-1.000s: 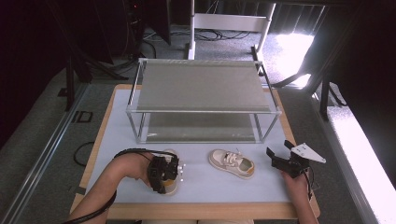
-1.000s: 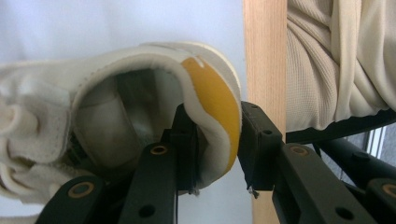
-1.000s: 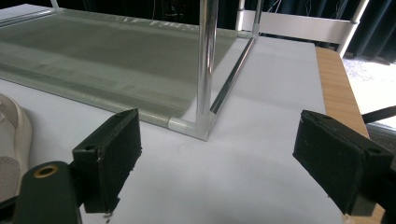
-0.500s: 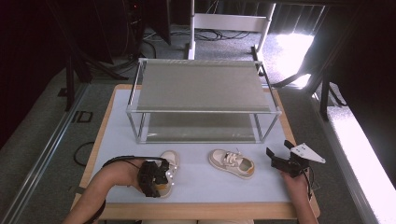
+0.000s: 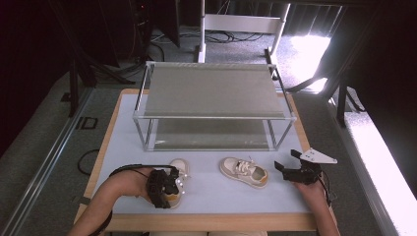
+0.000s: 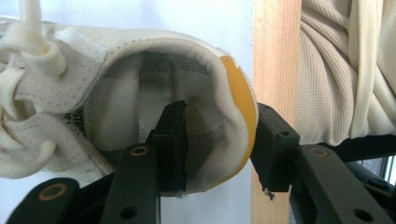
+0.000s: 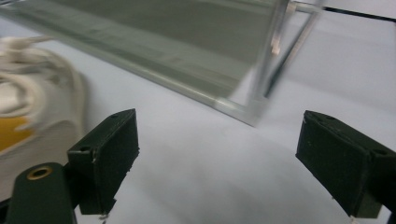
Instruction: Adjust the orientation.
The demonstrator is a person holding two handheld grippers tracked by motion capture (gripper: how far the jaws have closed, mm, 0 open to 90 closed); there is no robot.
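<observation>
**Heel of one shoe clamped at the near edge; second shoe lies apart**

Where the table's wooden front edge (image 5: 211, 222) runs nearest the person, the left gripper (image 5: 164, 186) sits low over the pale tabletop (image 5: 206, 194), its forearm coming in from the bottom left of the high view. In the left gripper view its two black jaws straddle the heel of a cream shoe (image 6: 116, 98): one jaw is inside the opening against the lining, the other presses the orange heel patch (image 6: 238, 93) from outside, so the heel wall is pinched between them. Beyond that heel the wooden edge strip shows, and past it a cream ribbed garment (image 6: 345, 70).

To the right, the right gripper (image 5: 295, 169) rests near the table's right side with a grey three-cornered plate (image 5: 318, 157) on top. In the right gripper view its jaws stand wide apart with bare tabletop between them, holding nothing.

Between the two grippers, a little farther in, a second cream shoe (image 5: 244, 171) lies on the tabletop, just left of the right gripper and not touching it; its blurred side fills the left margin of the right gripper view.

Farther back stands a metal-framed two-tier rack (image 5: 211, 91) with grey shelves. Behind the table, a white stand (image 5: 241, 24) and cables (image 5: 231, 37) lie on the dark floor.
</observation>
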